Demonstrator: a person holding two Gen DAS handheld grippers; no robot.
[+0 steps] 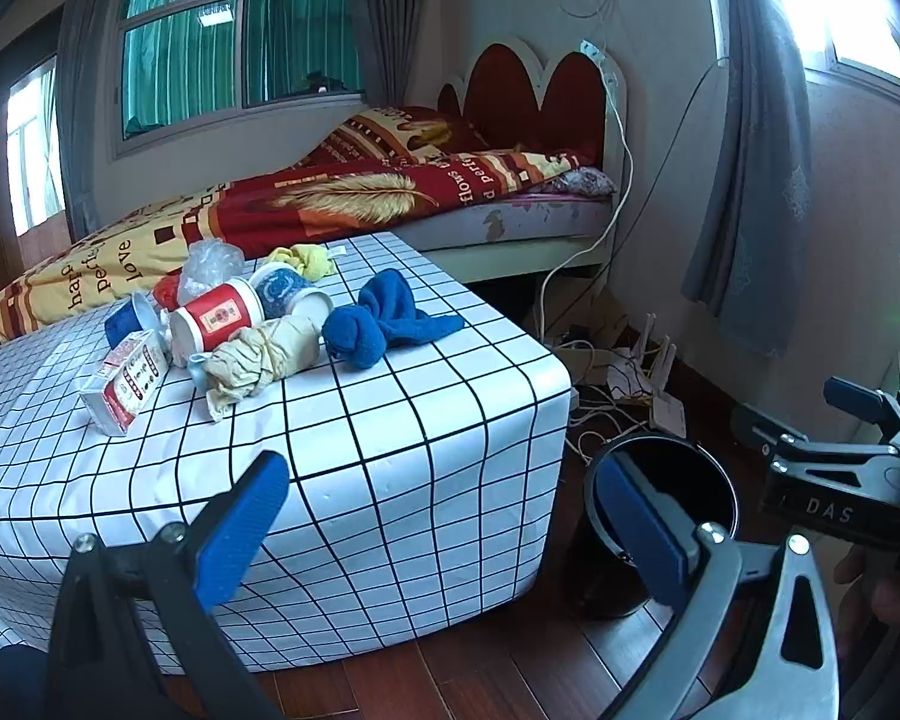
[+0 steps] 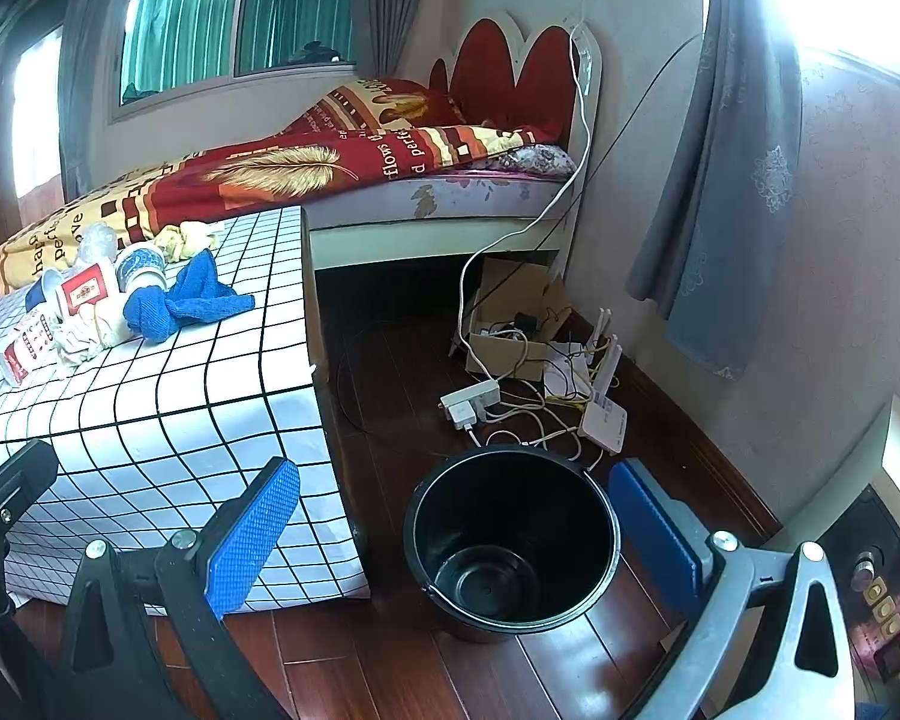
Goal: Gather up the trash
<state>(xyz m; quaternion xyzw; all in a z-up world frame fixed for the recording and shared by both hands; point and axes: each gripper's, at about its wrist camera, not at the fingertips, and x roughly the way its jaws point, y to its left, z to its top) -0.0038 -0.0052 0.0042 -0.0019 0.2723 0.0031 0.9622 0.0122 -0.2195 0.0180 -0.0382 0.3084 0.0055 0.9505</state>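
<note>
A heap of trash lies on the checked table [image 1: 390,420]: a red paper cup [image 1: 216,321] on its side, a blue-patterned cup [image 1: 282,288], a red and white carton [image 1: 123,381], a crumpled beige cloth [image 1: 258,357], a blue cloth [image 1: 384,321], a yellow rag [image 1: 303,258] and clear plastic [image 1: 210,267]. The same heap shows small in the right wrist view, around the blue cloth [image 2: 180,300]. An empty black bucket [image 2: 510,540] stands on the floor right of the table. My left gripper [image 1: 444,522] is open, short of the table's near edge. My right gripper [image 2: 456,540] is open above the bucket.
A bed with a red and yellow blanket [image 1: 330,198] runs behind the table. Cables, a power strip [image 2: 471,402], a white router [image 2: 603,414] and a cardboard box [image 2: 510,324] clutter the wooden floor by the wall. Grey curtains [image 2: 720,180] hang at the right.
</note>
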